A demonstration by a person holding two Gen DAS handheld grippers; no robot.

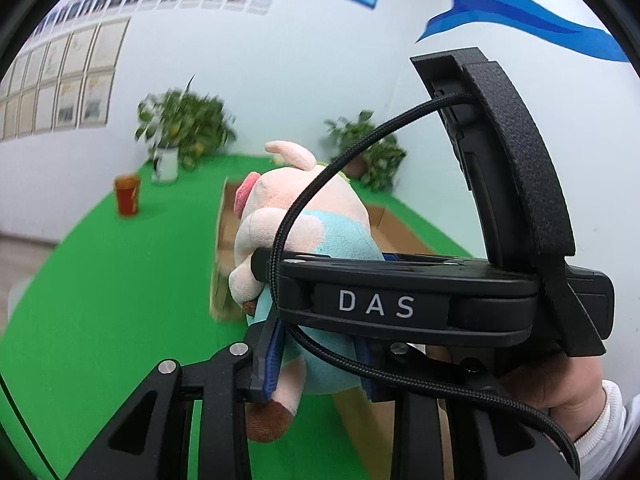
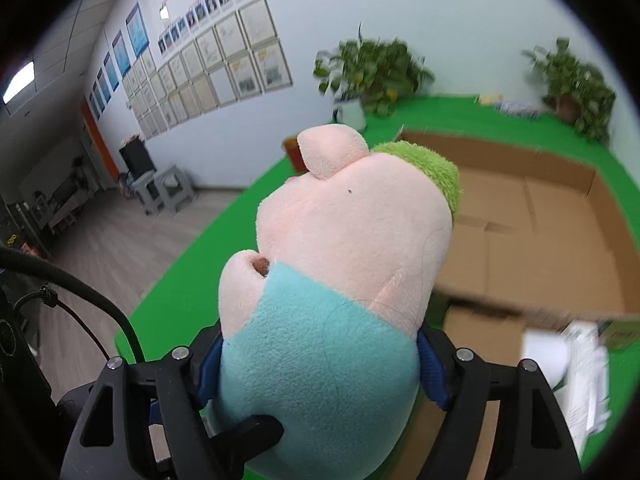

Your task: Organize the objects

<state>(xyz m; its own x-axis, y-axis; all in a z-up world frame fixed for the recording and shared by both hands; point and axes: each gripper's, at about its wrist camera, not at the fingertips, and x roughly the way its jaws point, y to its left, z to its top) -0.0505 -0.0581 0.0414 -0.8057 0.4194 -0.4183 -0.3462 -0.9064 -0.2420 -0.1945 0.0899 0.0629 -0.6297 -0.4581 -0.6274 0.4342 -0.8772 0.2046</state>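
1. Progress: roughly mid-task, as judged. Plush pig [image 2: 332,280] is held in the air just short of the cardboard box [image 2: 540,232]; it is not yet set inside.
2. Box interior is seen bare as far as the right wrist view shows, so no sorted item is visible in it. What looks like white paper [image 2: 576,376] lies at the box's near edge; what it is cannot be told.
3. Left to do, as judged: pig to be carried over the box's near wall, lowered, let go. Other things beyond the box — orange cup [image 1: 127,194], two potted plants [image 1: 180,132] — may or may not be part of the job; that cannot be told.
4. Left gripper [image 1: 316,364]: clamped on the pig's lower body, blue pads pressed into the teal fabric at both sides.
5. Right gripper [image 2: 320,368]: jaws set wide around the pig's teal torso, pads seen against the fabric on both sides, so it is read as gripping the pig too.
6. Pig's look: pale pink head and arms, teal shirt, green patch at the head's far side, brown hoof at the leg end. Soft and squashy; deformation under the pads is expected.
7. Box sits on the green mat [image 1: 104,300], open top, flaps out.
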